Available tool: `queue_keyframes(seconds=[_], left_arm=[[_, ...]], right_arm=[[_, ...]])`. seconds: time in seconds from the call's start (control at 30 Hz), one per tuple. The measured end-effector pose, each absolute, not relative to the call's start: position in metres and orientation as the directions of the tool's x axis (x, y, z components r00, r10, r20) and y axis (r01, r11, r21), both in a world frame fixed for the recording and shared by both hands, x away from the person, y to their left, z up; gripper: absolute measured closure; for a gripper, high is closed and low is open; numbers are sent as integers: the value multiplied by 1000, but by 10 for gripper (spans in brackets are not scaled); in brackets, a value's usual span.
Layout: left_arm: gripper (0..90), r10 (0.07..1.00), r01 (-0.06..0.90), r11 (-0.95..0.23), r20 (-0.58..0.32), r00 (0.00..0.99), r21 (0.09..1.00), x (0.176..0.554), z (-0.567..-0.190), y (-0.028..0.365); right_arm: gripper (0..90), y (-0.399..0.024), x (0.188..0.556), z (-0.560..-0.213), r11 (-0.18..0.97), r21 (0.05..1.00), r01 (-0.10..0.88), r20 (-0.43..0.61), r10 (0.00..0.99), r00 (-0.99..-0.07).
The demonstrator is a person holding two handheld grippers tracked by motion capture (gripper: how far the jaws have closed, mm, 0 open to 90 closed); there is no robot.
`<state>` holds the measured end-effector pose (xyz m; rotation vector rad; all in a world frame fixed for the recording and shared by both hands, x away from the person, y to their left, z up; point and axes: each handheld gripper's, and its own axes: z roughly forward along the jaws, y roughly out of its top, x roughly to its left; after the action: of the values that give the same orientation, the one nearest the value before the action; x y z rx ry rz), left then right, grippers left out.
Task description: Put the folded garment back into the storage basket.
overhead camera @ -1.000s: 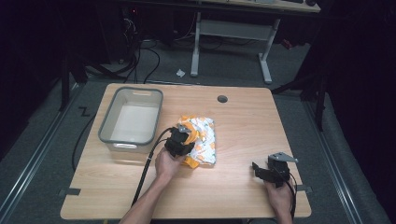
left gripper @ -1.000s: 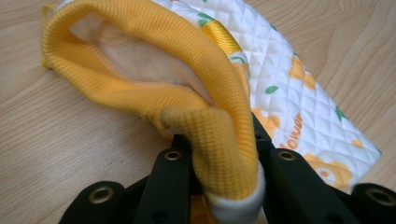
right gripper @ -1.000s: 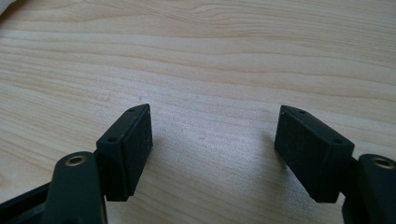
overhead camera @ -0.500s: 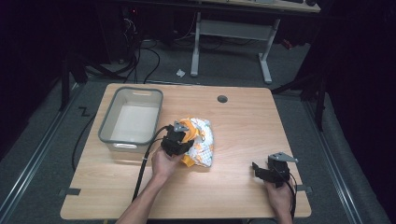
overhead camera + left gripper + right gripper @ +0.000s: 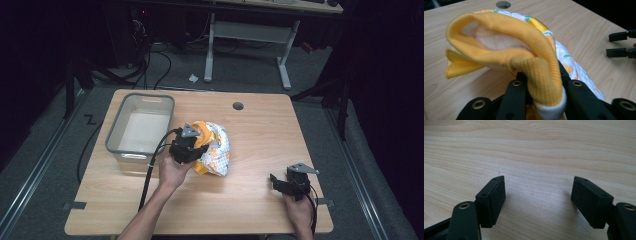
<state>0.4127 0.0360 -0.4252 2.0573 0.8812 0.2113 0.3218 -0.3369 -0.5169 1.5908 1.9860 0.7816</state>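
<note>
A yellow-and-white printed garment [image 5: 216, 149] with a ribbed yellow cuff [image 5: 499, 40] is bunched near the middle of the wooden table [image 5: 260, 135]. My left gripper [image 5: 196, 146] is shut on a fold of that yellow cuff, and the cloth drapes over both jaws [image 5: 544, 78]. One end of the garment hangs lifted while the rest lies on the table. My right gripper [image 5: 276, 183] rests low at the table's front right, open, with bare wood between its jaws [image 5: 537, 195]. It also appears far off in the left gripper view [image 5: 617, 44].
A grey plastic bin [image 5: 112, 136] with nothing visible inside stands left of the garment, close to my left hand. A round cable hole [image 5: 238, 106] sits at the table's far middle. Bare wood lies between the garment and the right gripper.
My left gripper has risen with the garment's cuff in it, pulling the cloth up and bunching it a little toward the bin. The right gripper has stayed put.
</note>
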Motion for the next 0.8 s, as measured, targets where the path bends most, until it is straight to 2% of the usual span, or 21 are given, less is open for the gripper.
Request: queue_keyframes(seconds=[0.13,0.43,0.8], left_arm=[[772,647,511,-362,-185,739,780,413,-422,43],[772,636,479,-381,-151,756,791,413,-411,44],[772,631,486,-344,-186,753,803,412,-403,57]], right_arm=[[280,-337,322,-517,163,689,706,-13,977,-212],[281,-337,322,-517,163,690,706,-14,977,-213],[280,-337,322,-517,164,690,705,-15,977,-213]])
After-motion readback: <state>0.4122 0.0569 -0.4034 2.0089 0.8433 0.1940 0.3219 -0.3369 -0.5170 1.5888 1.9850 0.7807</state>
